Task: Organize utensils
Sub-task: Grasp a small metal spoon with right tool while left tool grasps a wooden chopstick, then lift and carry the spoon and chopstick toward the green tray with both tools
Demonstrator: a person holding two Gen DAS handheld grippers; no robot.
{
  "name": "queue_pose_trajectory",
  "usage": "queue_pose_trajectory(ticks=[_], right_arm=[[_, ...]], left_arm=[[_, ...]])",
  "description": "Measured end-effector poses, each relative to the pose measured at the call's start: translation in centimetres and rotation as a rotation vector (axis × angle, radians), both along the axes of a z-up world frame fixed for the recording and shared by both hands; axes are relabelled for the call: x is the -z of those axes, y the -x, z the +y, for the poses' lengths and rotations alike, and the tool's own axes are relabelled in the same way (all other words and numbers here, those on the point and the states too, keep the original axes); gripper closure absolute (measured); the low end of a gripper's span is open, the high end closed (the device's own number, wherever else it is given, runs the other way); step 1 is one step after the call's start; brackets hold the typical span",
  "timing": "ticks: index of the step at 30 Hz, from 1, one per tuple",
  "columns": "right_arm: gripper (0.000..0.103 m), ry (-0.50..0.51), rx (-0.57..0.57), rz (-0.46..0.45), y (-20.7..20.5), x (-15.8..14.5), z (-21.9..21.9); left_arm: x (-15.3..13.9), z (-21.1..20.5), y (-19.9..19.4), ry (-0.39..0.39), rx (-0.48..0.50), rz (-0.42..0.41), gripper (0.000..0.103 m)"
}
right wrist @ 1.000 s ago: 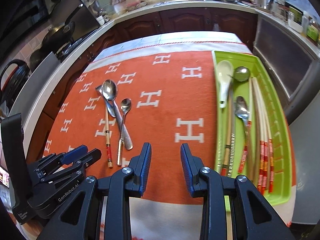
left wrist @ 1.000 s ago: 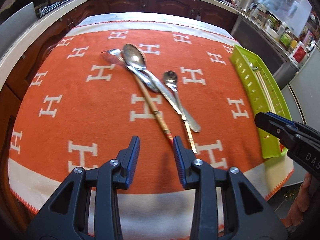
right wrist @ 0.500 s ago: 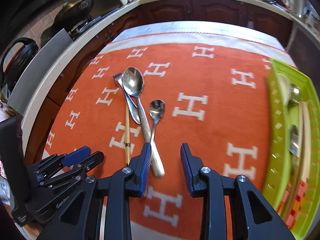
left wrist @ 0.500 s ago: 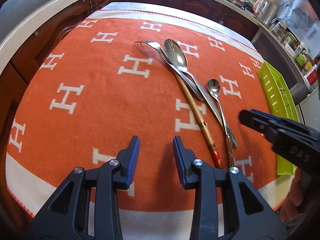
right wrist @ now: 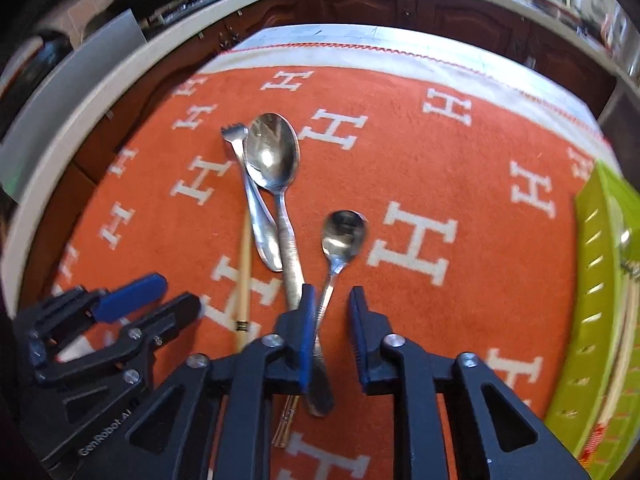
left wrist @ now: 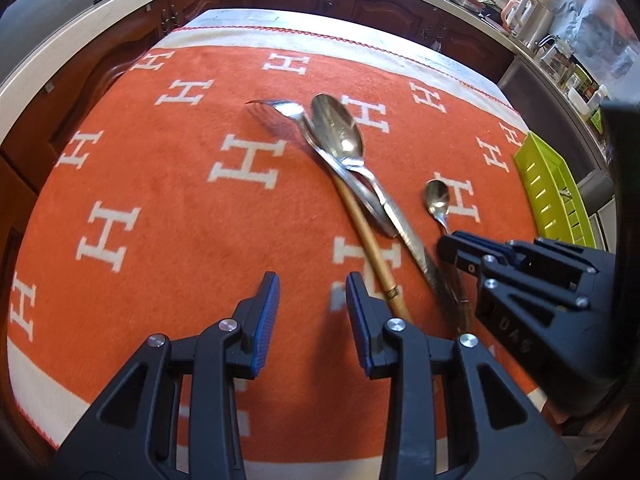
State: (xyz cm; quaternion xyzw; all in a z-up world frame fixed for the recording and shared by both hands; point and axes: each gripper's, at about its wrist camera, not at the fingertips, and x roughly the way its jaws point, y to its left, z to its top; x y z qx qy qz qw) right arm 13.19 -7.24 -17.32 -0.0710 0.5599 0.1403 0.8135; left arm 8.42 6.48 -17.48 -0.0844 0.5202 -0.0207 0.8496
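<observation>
Your right gripper (right wrist: 330, 312) is closing, the small steel teaspoon's (right wrist: 344, 236) handle between its jaws, bowl toward twelve o'clock on the orange H-patterned cloth (right wrist: 460, 152). Your left gripper (left wrist: 310, 304) hangs released, empty. The green slotted tray (right wrist: 596, 280) sits at three o'clock.

Small spoon (right wrist: 345, 236) handle end hidden beneath right gripper (right wrist: 331, 312), chopstick (left wrist: 370, 246) near end covered by left gripper (left wrist: 312, 300), green tray (right wrist: 600, 300) blurred, cut off at right edge, contents unreadable
</observation>
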Motion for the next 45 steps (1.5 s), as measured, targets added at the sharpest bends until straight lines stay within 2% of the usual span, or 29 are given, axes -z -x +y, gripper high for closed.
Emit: queue_pose_trajectory(ticks=[2,9,11,15,16,21,25,31,35,45], right_arm=[[0.098,0.028,0.002,-0.014,0.1,0.1,-0.5],[0.098,0.023,0.006,-0.027,0.1,0.2,-1.8],[0.099,0.023,0.005,-0.040,0.4,0.2,-1.8],[0.099,-0.032,0.024,-0.035,0.7,0.0,-2.7],[0.099,-0.040,0.026,-0.035,0.8,0.0,-2.7],[0.099,-0.082,0.042,-0.028,0.9,0.0,-3.3],[0.100,-0.129,0.069,-0.007,1.1,0.1,-4.1],[0.100,-0.197,0.111,0.022,1.9,0.0,-5.9],[0.100,-0.224,0.123,0.040,2.9,0.0,-6.5],[0.100,-0.269,0.122,0.061,5.6,-0.8,-6.6]], left_arm=[[0.0,-0.6,-0.7,-0.006,0.009,-0.002,0.072],[0.4,-2.9,-3.0,-0.032,0.017,0.013,0.071],[0.5,-3.5,-3.2,-0.060,0.014,0.009,0.065],[0.7,-4.4,-3.2,-0.127,0.028,-0.001,0.065],[0.8,-4.7,-3.1,-0.150,0.033,-0.009,0.066],[0.8,-4.8,-1.9,-0.207,0.033,-0.042,0.096],[0.7,-4.0,-0.8,-0.224,0.015,-0.049,0.098],[0.5,-3.2,1.0,-0.208,0.004,-0.020,0.099],[0.2,-2.6,2.3,-0.170,-0.024,-0.001,0.099],[-1.1,-0.7,5.7,-0.119,-0.100,0.000,0.099]])
